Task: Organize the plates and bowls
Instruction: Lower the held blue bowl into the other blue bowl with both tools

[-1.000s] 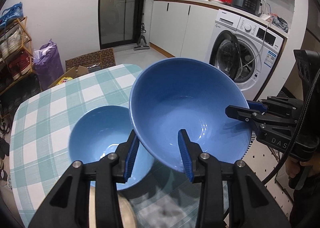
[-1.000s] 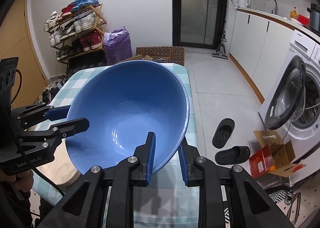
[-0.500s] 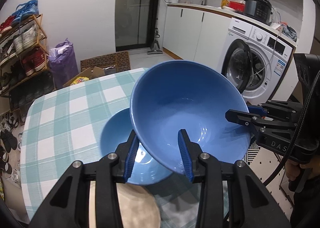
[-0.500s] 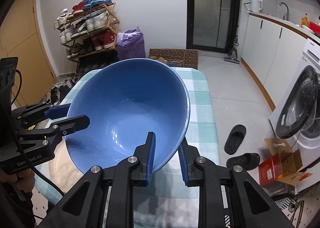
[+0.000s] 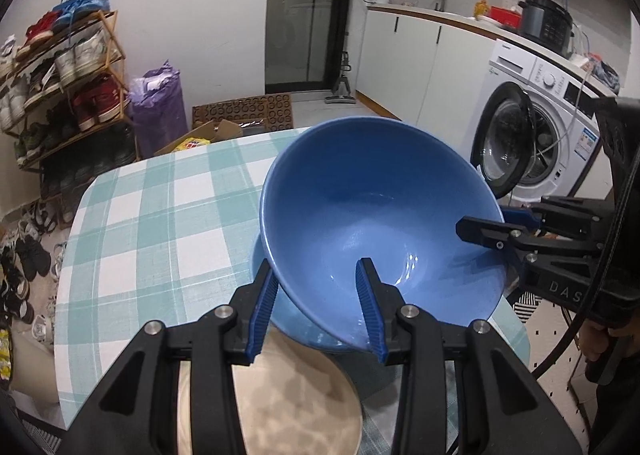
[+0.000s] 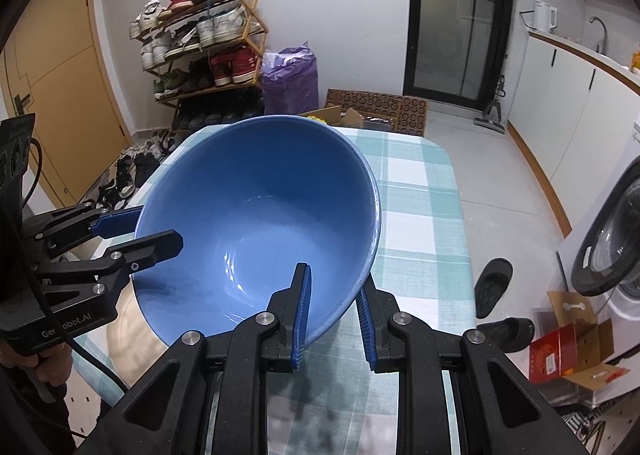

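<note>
Gripping one blue bowl (image 5: pixel 372 211) by both grippers' jaws, above a second bowl (image 5: pixel 298 329), one plate (image 5: pixel 296 403).

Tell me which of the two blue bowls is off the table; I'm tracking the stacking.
The big blue bowl, tilted and gripped at its rim by both the left gripper and right gripper. The smaller, paler bowl sits on the table beneath it.

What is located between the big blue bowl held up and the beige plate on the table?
A second, lighter blue bowl sits under the big blue bowl, its near edge meeting the beige plate; the left wrist view shows it.
</note>
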Tool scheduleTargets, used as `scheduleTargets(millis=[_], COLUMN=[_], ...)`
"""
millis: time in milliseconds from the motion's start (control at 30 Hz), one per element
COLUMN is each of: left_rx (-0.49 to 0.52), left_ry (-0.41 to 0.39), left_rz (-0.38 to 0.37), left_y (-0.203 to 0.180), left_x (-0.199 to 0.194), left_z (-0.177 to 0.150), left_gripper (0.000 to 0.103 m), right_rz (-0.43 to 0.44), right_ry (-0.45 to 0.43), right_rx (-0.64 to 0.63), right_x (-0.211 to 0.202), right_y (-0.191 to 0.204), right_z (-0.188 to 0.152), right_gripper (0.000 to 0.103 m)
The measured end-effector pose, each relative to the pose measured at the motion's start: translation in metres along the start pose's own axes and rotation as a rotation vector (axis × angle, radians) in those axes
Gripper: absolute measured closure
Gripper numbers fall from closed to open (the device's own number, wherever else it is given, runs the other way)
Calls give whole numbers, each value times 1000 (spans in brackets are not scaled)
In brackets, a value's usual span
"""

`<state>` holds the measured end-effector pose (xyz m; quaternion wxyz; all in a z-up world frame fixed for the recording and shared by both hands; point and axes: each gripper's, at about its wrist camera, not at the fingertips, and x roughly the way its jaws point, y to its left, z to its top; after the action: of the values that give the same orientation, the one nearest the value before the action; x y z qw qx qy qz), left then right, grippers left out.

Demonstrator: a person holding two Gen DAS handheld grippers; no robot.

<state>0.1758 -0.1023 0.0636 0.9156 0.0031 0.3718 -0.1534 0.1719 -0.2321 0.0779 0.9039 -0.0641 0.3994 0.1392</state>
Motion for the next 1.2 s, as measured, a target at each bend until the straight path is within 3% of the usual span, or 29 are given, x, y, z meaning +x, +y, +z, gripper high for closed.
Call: scheduleTargets(millis=[600, 1200], left_rx=[-102, -81], left_ry=[7, 18], left_rz=[14, 17], left_y=[30, 26], left_x=[20, 33], left_z=[-25, -30], left_gripper=[64, 64], right_rz=[-11, -78], right_ry=[86, 113], right_rx=[-92, -108], right_x=[51, 66], right_y=[33, 40], right_z=[-10, -13], right_gripper=[81, 80])
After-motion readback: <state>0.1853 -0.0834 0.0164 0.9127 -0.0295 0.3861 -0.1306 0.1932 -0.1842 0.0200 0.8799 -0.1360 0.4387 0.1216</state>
